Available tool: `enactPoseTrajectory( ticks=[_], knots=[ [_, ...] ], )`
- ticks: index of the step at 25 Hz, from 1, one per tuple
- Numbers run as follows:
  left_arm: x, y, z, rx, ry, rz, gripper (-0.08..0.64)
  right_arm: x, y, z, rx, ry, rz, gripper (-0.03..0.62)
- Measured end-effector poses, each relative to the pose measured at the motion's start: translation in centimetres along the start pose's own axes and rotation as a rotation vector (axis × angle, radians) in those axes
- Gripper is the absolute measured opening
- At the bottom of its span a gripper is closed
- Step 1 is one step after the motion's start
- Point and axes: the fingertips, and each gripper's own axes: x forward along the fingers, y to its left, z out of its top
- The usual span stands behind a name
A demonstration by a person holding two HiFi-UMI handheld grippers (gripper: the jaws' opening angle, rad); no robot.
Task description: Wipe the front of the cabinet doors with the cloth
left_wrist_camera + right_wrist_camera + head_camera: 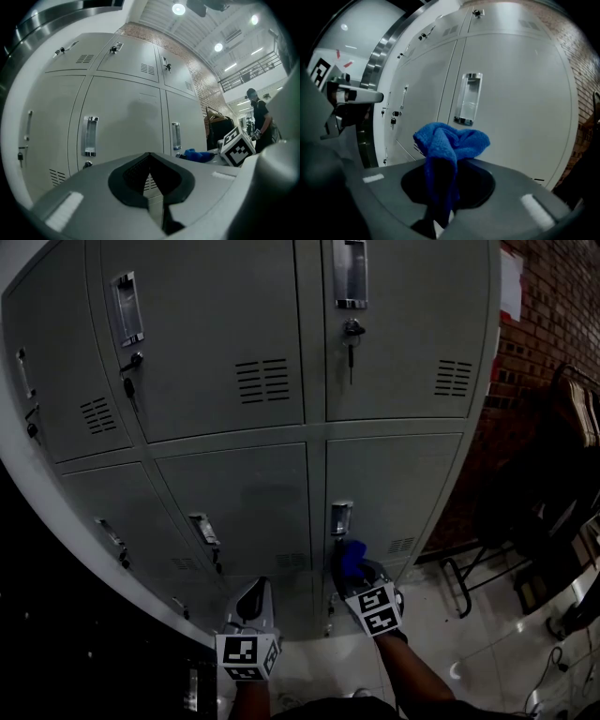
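Observation:
Grey metal cabinet doors (234,493) fill the head view, each with a recessed steel handle. My right gripper (353,570) is shut on a blue cloth (350,557), held just below the handle (341,517) of the lower right door (403,484). In the right gripper view the cloth (450,140) bunches up out of the shut jaws, close to that handle (468,98); whether it touches the door I cannot tell. My left gripper (254,594) hangs lower left, shut and empty, its jaws (149,174) pointing at the lower doors (126,122). The cloth (199,154) also shows there.
A brick wall (553,296) stands right of the cabinet. A dark metal-framed chair or rack (553,512) sits on the glossy floor (487,643) at the right. Keys hang in upper locks (352,334). A person (258,117) stands far off.

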Motion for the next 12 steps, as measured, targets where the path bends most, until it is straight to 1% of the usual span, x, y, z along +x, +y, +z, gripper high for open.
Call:
enactPoseTrajectory(
  ticks=[6,12],
  knots=[
    [0.6,-1.0,0.2,0.007,-0.001,-0.02,0.014,-4.2,-0.8,3.1,-0.023,-0.114,-0.037,0.06],
    [0.8,-2.0,0.9,0.017,-0.015,-0.036,0.014,-7.6,-1.9,5.9,-0.033,-0.223,-0.096,0.06]
  ],
)
